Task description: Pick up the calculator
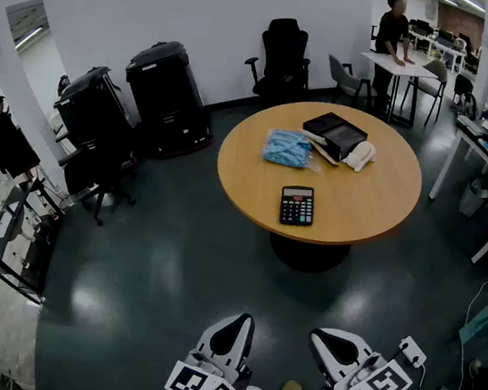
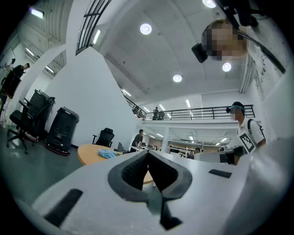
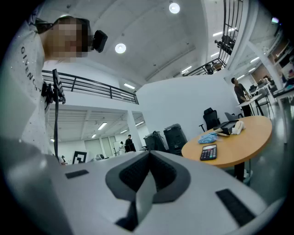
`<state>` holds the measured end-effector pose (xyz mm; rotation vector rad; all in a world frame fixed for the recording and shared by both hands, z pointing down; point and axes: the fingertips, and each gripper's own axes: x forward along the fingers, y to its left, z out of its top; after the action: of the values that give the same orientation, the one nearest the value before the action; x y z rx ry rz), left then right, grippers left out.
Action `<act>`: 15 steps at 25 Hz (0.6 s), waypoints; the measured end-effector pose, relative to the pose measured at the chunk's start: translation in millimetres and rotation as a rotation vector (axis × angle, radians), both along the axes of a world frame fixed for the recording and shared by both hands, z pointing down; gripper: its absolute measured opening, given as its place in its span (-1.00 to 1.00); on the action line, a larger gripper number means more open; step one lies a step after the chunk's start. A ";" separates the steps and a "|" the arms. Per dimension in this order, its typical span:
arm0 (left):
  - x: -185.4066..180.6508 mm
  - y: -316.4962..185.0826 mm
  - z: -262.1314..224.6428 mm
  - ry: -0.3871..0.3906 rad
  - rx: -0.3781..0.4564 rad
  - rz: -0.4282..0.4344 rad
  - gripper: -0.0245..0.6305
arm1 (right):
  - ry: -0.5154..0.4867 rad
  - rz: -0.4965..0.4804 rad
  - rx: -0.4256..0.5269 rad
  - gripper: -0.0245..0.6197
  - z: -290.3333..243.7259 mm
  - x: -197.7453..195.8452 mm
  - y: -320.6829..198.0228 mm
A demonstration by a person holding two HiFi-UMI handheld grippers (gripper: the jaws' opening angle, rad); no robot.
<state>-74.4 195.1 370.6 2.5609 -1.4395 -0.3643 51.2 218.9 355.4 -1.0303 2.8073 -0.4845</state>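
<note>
Lying mid-frame near the lower edge of the round table (image 1: 377,208), the calculator (image 1: 297,205) is backed by a blue bag (image 1: 287,148) and black box (image 1: 334,134). Below, bare floor (image 1: 179,271) is seen; left gripper (image 1: 234,328) and right gripper (image 1: 327,344) are closed, empty.

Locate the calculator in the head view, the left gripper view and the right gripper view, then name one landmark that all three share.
Head view: the calculator lies near picture centre, by the front edge of the round table.
Left gripper view: not in it; only a slice of the table shows, left of centre.
Right gripper view: right of centre, at the table's near edge.
Shared landmark: the blue bag on the table.
</note>
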 end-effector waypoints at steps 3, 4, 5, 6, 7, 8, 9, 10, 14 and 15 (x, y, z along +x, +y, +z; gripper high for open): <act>19.2 -29.1 -0.2 -0.021 0.017 0.025 -0.90 | -0.025 0.050 -0.019 -0.90 3.2 10.2 -30.7; 23.2 -39.3 1.4 -0.029 0.022 0.031 -0.90 | -0.031 0.067 -0.022 -0.90 5.8 12.4 -41.2; 26.0 -50.7 3.9 -0.035 0.025 0.034 -0.90 | -0.032 0.084 -0.024 -0.90 9.5 14.2 -52.8; 28.3 -63.5 7.2 -0.039 0.027 0.035 -0.90 | -0.028 0.101 -0.024 -0.90 13.9 15.9 -65.6; 30.8 -76.9 11.2 -0.041 0.028 0.034 -0.90 | -0.019 0.116 -0.023 -0.90 18.9 17.9 -78.8; 33.4 -90.1 16.0 -0.043 0.027 0.031 -0.90 | -0.005 0.131 -0.020 -0.90 24.2 20.1 -91.5; 36.1 -103.2 21.2 -0.046 0.026 0.028 -0.90 | 0.009 0.145 -0.015 -0.90 29.3 22.4 -103.7; 38.6 -117.0 26.2 -0.047 0.026 0.025 -0.90 | 0.022 0.159 -0.006 -0.90 33.9 24.6 -116.6; 45.7 -184.1 39.7 -0.057 0.032 0.031 -0.90 | 0.067 0.210 0.018 -0.90 47.8 27.5 -180.5; 45.5 -200.0 42.6 -0.062 0.027 0.037 -0.90 | 0.078 0.211 0.012 -0.90 50.7 25.0 -195.0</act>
<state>-29.0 -4.9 413.1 2.6387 -1.4148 -0.3028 76.2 23.8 406.1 -1.3517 2.7188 -0.4110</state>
